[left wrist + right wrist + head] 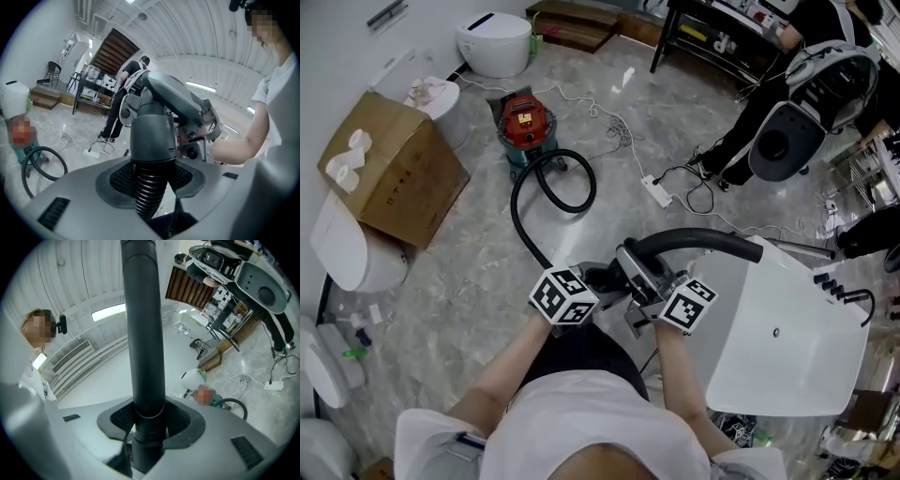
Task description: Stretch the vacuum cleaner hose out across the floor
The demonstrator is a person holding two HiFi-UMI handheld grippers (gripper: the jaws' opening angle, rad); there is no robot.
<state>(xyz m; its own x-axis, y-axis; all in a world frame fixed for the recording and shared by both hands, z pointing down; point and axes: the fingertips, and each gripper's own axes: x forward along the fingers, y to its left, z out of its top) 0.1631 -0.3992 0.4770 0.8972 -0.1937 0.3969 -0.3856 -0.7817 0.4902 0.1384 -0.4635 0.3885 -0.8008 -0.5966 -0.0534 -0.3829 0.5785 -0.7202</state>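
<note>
Your left gripper (602, 278) has its jaws closed on the ribbed hose (149, 187), and your right gripper (649, 281) clamps its rigid tube (143, 333). The hose loops across the floor (478, 272) to the vacuum (525, 124).

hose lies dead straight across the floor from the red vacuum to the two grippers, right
No, not straight. The head view shows the hose curling in a loop on the floor beside the red vacuum before it runs to the left gripper and right gripper.
</note>
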